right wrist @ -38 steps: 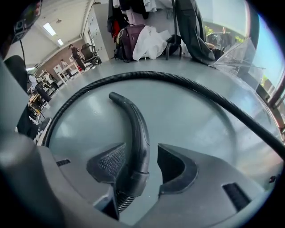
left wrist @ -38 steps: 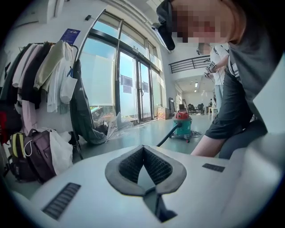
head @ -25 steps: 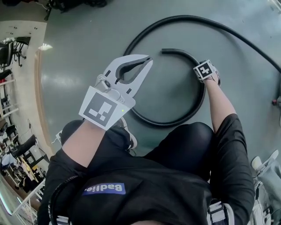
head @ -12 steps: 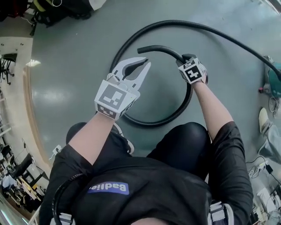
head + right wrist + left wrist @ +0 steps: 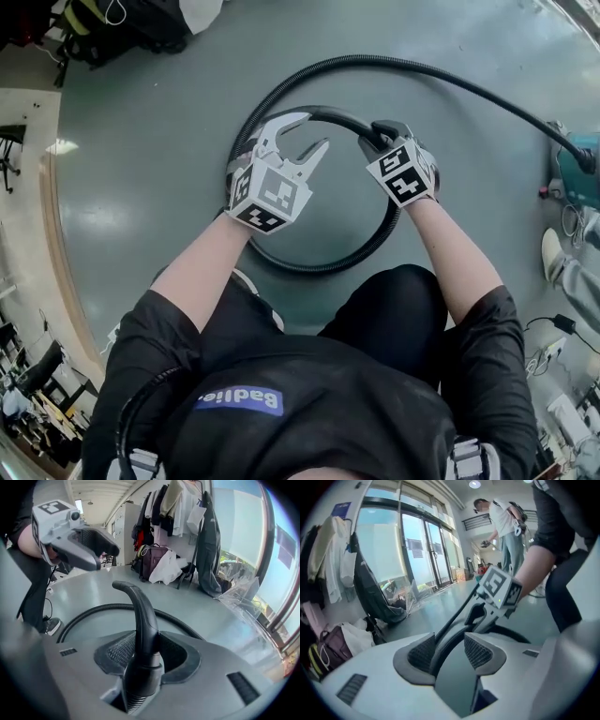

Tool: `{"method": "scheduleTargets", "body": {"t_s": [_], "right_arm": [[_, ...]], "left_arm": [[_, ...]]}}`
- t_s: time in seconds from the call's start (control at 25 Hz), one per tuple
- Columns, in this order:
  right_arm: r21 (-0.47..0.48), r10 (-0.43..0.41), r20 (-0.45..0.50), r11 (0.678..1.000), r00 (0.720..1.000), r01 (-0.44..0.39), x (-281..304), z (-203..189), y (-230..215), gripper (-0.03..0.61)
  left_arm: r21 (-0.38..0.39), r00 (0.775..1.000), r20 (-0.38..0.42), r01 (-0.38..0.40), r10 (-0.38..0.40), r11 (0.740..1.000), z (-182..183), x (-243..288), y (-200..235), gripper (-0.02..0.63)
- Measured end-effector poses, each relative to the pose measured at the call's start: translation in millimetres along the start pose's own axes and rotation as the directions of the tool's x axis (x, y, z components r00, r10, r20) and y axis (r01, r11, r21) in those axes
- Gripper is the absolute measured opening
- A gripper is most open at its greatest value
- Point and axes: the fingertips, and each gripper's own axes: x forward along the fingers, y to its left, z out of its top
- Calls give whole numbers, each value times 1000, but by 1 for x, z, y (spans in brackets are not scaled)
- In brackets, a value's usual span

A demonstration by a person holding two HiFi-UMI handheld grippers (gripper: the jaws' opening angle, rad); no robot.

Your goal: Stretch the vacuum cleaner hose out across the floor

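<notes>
Above the grey floor (image 5: 150, 141), both hands meet at the free end of the hose (image 5: 450, 77). Right gripper (image 5: 382, 134) is clamped on the rigid end piece (image 5: 140, 606) just above the ribbed cuff. Its jaws have just been closing, w/ pads pressed on both sides. Left gripper (image 5: 309, 133) has just been opening its jaws & they stand apart. The tip of that end piece runs btwn them, close against 1 pad w/ a gap at the other, so no grip yet.

Key relation: the end piece's long axis runs from the right gripper across to the left gripper, roughly in line w/ the slot of the left jaws. So the left is nearer the tip & the right nearer the ribbed run.

Rest of the hose lies on the floor in 1 loop (image 5: 319, 267) under the hands. It then sweeps off to the upper right toward a teal unit (image 5: 574, 150), prob the vacuum body.

Judgement: uncoiling needs this end carried away from that unit, w/ 2 holds or 1.
</notes>
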Motion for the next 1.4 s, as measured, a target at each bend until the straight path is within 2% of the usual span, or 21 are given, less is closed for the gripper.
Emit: {"method": "scheduleTargets", "body": {"t_s": [0.08,0.2,0.36,0.44,0.48,0.56,0.64,0.72,0.88,1.08,1.2,1.32,1.36,1.4], "right_arm": [[-31,-11,22,999,1000,11,-11,12,4,158],[-85,-17,45,996,999,21,-24,28,13,158],[-150,-15,64,988,998,24,-37,40,23,158],[-176,-12,65,984,998,24,-38,45,27,158],[-187,-10,60,982,998,21,-36,46,29,156],[-201,-4,47,979,999,14,-31,45,32,157],[-205,-4,30,979,1000,10,-25,44,33,158],[-217,-2,17,976,1000,5,-21,48,31,158],[-259,31,20,966,999,-25,-41,81,41,164],[-190,178,51,968,983,-165,-119,162,79,173],[-165,280,38,949,959,-270,-176,211,104,173],[-75,396,23,916,918,-393,-231,241,131,172],[-43,414,20,910,910,-413,-248,247,138,127],[-13,415,21,910,909,-415,-263,252,144,112]], "left_arm": [[142,999,-46,2,5,990,-12,7,3,204],[321,993,-114,-2,40,947,-35,15,17,241],[452,978,-205,66,31,890,-64,29,18,278],[480,973,-227,89,26,873,-78,35,17,276],[478,973,-227,85,29,874,-81,35,19,260],[453,975,-222,74,32,889,-82,32,25,151],[442,973,-230,80,27,893,-79,29,30,143],[472,969,-245,85,38,877,-71,23,36,141],[585,970,-234,87,66,806,-33,-9,52,141],[703,984,-180,125,6,700,45,-101,68,140],[772,987,-145,154,-65,617,104,-158,66,137],[822,982,-134,187,-136,538,157,-202,47,131],[827,979,-141,200,-150,526,170,-214,41,130],[823,976,-153,214,-158,526,180,-224,35,130]]}}
